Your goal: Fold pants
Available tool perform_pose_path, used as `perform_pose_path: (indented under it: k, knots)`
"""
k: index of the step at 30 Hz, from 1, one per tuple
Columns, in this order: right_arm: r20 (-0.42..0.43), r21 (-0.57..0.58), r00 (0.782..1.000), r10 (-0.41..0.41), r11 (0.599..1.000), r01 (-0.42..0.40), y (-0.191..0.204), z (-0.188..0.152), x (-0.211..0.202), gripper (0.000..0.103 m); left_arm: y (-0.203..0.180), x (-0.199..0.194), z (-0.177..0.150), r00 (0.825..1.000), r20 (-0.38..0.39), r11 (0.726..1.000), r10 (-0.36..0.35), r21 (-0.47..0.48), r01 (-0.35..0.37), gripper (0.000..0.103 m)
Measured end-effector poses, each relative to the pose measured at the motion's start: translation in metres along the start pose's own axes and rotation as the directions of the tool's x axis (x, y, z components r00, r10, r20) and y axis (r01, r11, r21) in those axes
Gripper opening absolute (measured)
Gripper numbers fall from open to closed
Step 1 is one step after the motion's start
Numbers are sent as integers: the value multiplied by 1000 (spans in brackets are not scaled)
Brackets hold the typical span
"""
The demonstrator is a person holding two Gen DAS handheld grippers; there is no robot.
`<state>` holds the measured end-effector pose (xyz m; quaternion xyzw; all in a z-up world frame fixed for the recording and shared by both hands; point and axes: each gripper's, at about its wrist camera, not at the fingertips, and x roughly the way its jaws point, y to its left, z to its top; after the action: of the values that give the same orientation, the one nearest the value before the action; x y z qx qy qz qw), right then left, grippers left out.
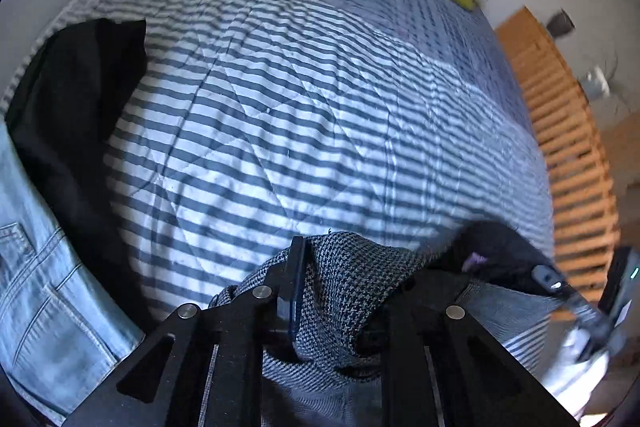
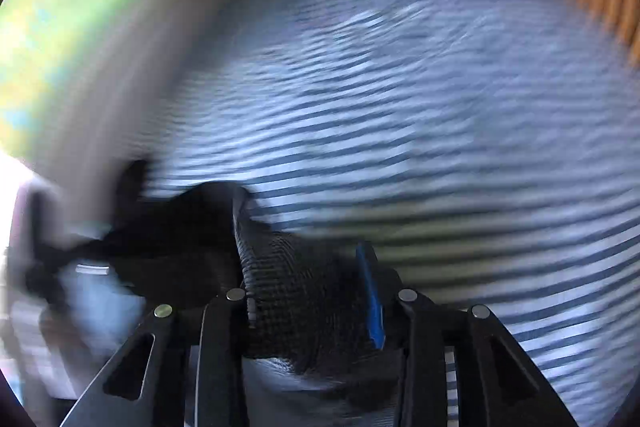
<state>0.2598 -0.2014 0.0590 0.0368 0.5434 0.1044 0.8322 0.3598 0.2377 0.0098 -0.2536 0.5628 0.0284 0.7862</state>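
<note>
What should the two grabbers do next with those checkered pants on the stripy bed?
Probably open both sets of jaws a bit wider and back away. The checkered pants sit bunched between the left gripper jaws, and between the right gripper jaws too, low over the striped bedspread. The cloth looks loose, not pinched, so letting go should lay it down for smoothing.

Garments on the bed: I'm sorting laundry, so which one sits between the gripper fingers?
The grey houndstooth pants; the black garment and light-blue jeans lie off to the left.
</note>
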Motion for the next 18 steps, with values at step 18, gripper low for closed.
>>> perform_pose_path:
  k: [18]
  knots:
    - [-32, -179, 999, 4, 984, -9, 13, -46, 44, 57, 20, 0, 8, 990, -72, 992, -124, -13, 124, 47]
